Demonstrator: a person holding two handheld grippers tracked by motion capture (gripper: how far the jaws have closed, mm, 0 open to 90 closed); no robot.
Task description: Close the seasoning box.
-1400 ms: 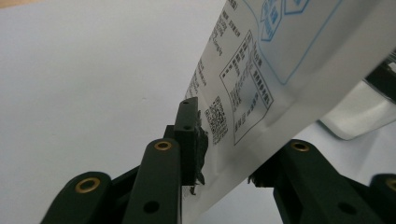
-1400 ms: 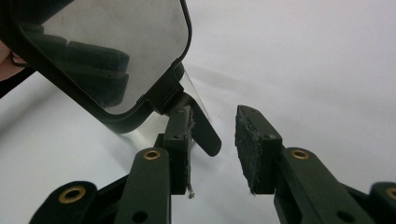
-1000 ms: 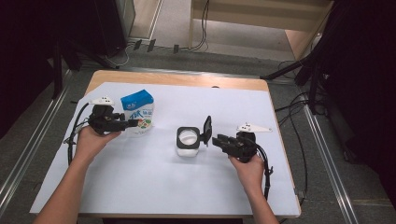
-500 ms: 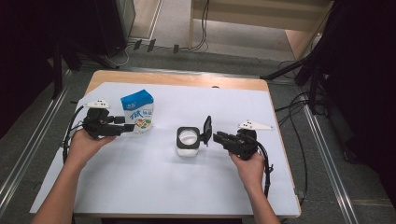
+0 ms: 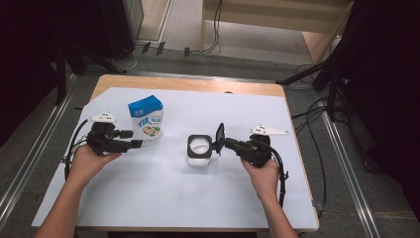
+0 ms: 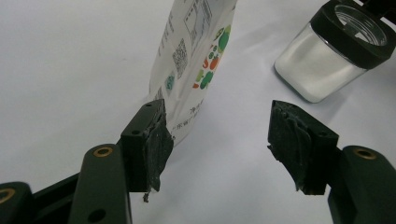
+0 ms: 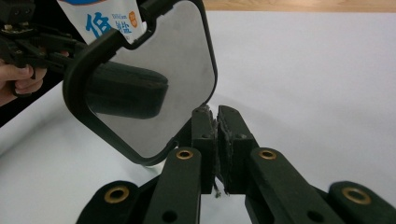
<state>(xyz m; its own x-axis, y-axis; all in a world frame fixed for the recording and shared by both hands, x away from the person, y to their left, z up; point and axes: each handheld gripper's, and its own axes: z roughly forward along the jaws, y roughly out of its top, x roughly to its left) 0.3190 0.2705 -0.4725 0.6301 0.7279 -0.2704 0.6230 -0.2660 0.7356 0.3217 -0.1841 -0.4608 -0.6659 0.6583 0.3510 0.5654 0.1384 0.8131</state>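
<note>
A blue and white salt pouch (image 5: 147, 119) (image 6: 196, 60) stands upright on the white sheet. My left gripper (image 5: 132, 139) (image 6: 217, 140) is open just left of the pouch. Its jaws have just been opening, and nothing sits between the pads; the pouch's lower corner lies just past one jaw. A square glass jar (image 5: 199, 150) (image 6: 336, 51) with a black rim holds white grains, its hinged lid (image 5: 219, 139) (image 7: 149, 79) raised on edge. My right gripper (image 5: 224, 143) (image 7: 217, 116) has just closed. Its pads meet, tips against the lid's lower rim.
The white sheet (image 5: 163, 198) covers most of the wooden table (image 5: 188, 84). Cables trail from both grippers toward the table's sides. Black stands and dark floor surround the table.
The left gripper has drawn back to the left, away from the pouch, and its jaws have spread. The right gripper's jaws have come together at the lid. Jar and pouch have not moved.
</note>
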